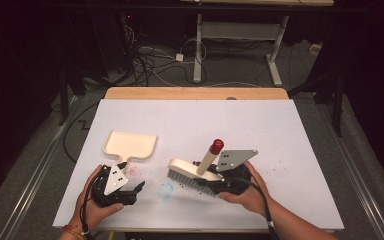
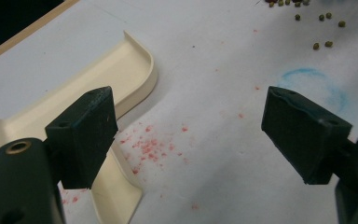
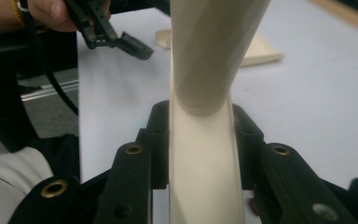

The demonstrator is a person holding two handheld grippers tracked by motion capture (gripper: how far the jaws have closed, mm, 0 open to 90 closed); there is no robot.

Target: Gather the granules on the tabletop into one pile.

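A cream dustpan (image 1: pixel 129 145) lies flat on the white table at the left; in the left gripper view the dustpan (image 2: pixel 121 77) sits just past the left jaw. My left gripper (image 1: pixel 136 192) (image 2: pixel 191 105) is open and holds nothing, low over the table near the pan's handle. A cream brush (image 1: pixel 192 172) with grey bristles and a red-tipped handle (image 1: pixel 216 146) stands bristles-down at the middle. My right gripper (image 1: pixel 220 185) (image 3: pixel 200 121) is shut on the brush (image 3: pixel 200 158), its jaws pressed to both sides of the cream body.
Red crumbs (image 2: pixel 151 149) are scattered on the table by the pan's handle. Several small green beans (image 2: pixel 321 28) lie farther off, beyond a faint blue ring mark (image 2: pixel 314 81) (image 1: pixel 166 190). The table's wooden far edge (image 1: pixel 195 93) borders a floor with cables.
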